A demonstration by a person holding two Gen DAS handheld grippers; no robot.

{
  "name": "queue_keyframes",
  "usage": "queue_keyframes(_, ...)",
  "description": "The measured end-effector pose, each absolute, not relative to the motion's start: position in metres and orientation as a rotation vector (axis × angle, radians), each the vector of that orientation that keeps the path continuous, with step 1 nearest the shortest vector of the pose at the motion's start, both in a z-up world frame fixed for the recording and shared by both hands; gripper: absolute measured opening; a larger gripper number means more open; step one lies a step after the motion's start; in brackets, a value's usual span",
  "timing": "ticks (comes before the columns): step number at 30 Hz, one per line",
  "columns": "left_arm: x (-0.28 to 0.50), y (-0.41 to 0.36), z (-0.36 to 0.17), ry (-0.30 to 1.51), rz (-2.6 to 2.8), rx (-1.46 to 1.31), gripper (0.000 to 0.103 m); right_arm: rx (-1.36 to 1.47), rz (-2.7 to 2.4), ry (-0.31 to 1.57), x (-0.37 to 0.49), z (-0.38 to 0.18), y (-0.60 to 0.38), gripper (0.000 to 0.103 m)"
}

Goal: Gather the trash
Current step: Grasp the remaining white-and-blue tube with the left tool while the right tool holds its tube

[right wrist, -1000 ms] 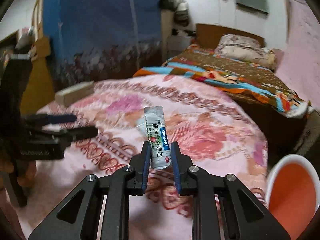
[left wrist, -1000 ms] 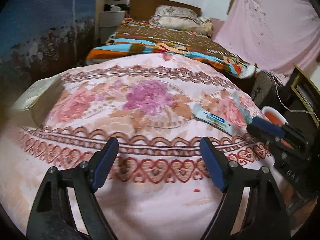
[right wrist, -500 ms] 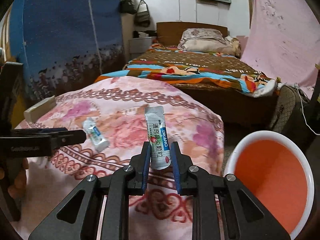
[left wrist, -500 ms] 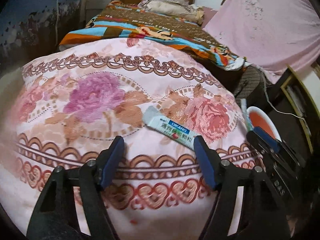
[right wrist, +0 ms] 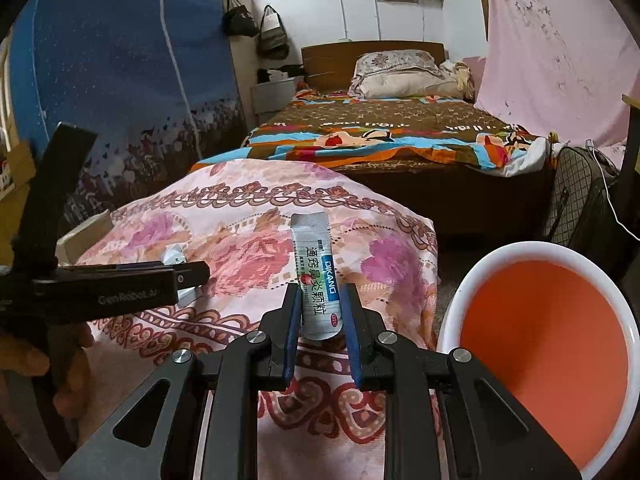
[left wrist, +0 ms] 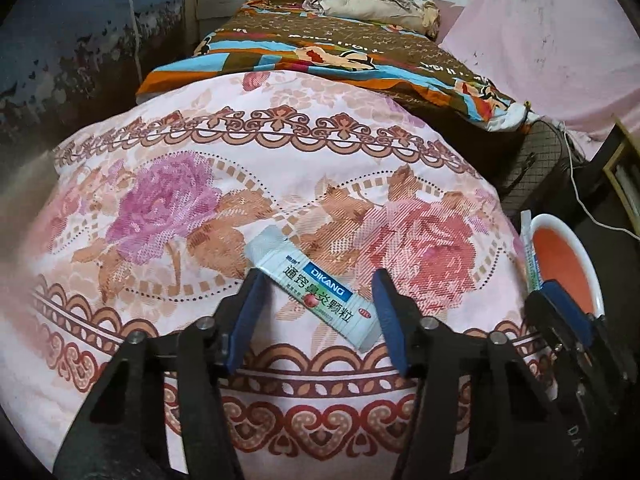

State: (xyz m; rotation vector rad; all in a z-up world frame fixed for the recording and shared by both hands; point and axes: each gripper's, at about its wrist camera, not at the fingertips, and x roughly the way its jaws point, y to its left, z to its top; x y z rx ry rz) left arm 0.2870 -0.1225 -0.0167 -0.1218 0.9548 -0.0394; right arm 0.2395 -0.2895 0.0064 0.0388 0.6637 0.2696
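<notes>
L fingers (left wrist: 256, 300) closing round sachet (left wrist: 316, 294); R fingers (right wrist: 294, 312) grip packet (right wrist: 318, 280) nr bucket (right wrist: 452, 312).

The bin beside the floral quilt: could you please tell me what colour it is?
The bin is orange inside with a white rim, clearest in the right wrist view.

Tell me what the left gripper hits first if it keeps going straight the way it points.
Most likely the sachet lying on the floral cloth. It sits between the closing jaws of the left gripper, untouched so far. Depth is hard to judge; the cloth lies right under it.
</notes>
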Motion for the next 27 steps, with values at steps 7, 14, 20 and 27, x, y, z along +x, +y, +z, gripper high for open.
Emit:
queue_keyframes(7,0.282,-0.117,-0.015,0.95,-0.046,-0.117,0.014,0.032,0.271,0.662,0.239,0.006,-0.288,0.018)
queue_keyframes(14,0.27,-0.111,-0.012,0.91,-0.119,-0.179,0.0,0.004,0.284,0.635,0.233,0.009,-0.283,0.018)
queue_keyframes(20,0.256,-0.114,-0.003,0.843,-0.177,-0.176,0.0,0.001,0.296,0.568,0.225,0.016,-0.282,0.018)
queue_keyframes(27,0.25,-0.118,0.004,0.811,-0.207,-0.159,0.0,0.014,0.295,0.536,0.222,0.019,-0.285,0.018)
